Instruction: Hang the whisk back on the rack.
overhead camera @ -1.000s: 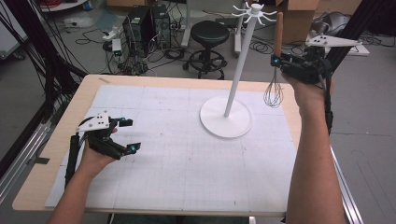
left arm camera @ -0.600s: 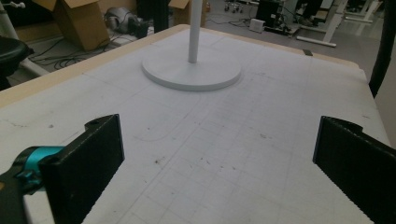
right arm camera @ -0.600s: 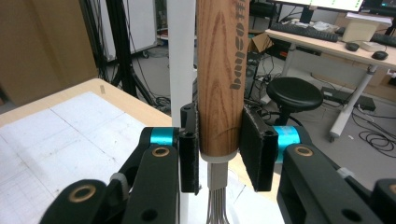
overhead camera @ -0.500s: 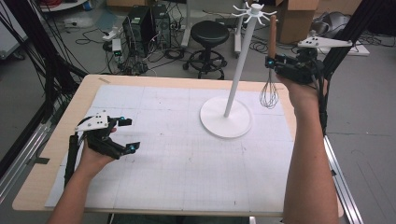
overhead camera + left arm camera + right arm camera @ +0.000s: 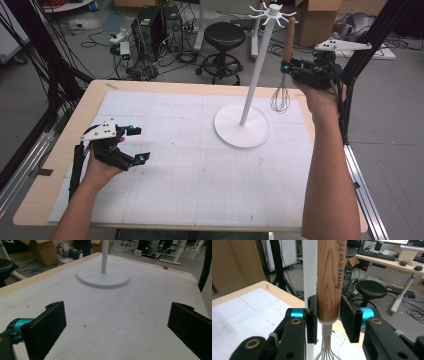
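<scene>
Wooden-handled whisk is hanging upright in the right gripper, jaws clamped on the handle, just right of the hook stand. Left gripper is idling wide open, well left of it. Raise the handle top level with a hook before moving in.

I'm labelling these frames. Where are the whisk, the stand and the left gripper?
whisk point(image 5: 281, 99): high view, wire head.
stand point(image 5: 256, 70): high view, white pole.
left gripper point(image 5: 138, 144): high view, midway between its open fingertips.
</scene>
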Available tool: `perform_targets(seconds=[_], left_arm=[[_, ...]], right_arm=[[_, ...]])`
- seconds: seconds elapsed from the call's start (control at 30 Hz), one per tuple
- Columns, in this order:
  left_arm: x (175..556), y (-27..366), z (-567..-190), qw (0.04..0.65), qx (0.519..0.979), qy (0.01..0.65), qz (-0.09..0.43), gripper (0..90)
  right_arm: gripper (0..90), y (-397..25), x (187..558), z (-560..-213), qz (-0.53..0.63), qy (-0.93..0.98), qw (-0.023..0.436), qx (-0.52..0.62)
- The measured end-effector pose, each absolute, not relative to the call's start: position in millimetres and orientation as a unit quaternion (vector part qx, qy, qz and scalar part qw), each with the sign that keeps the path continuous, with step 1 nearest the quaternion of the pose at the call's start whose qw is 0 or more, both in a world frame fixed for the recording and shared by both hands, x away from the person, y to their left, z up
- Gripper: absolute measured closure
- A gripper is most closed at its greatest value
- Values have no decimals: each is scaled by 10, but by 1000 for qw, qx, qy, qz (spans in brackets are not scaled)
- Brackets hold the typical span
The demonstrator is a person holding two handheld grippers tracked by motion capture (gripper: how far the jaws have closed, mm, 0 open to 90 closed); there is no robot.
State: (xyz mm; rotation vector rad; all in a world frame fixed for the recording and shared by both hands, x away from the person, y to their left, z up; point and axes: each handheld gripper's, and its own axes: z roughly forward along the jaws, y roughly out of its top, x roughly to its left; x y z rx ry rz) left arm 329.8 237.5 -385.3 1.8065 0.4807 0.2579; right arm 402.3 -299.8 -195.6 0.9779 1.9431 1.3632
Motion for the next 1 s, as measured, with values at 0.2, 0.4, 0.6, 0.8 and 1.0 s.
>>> perform_targets(seconds=[0.2, 0.4, 0.6, 0.8, 1.0], left_arm=[[3302, 2379, -3850, 589, 773, 206, 111, 25], [3298, 2376, -3850, 587, 775, 207, 110, 25], [3300, 2383, -3847, 591, 772, 207, 110, 25], [3296, 2377, -3848, 588, 774, 207, 109, 25], [3298, 2382, -3842, 590, 773, 206, 111, 25]], right_arm=[[610, -2968, 4006, -1963, 502, 732, 287, 361], [576, -2972, 3956, -2002, 510, 731, 284, 354], [527, -2965, 3866, -2071, 512, 735, 281, 344], [474, -2973, 3766, -2123, 518, 736, 281, 332], [432, -2971, 3681, -2178, 519, 741, 282, 320]])
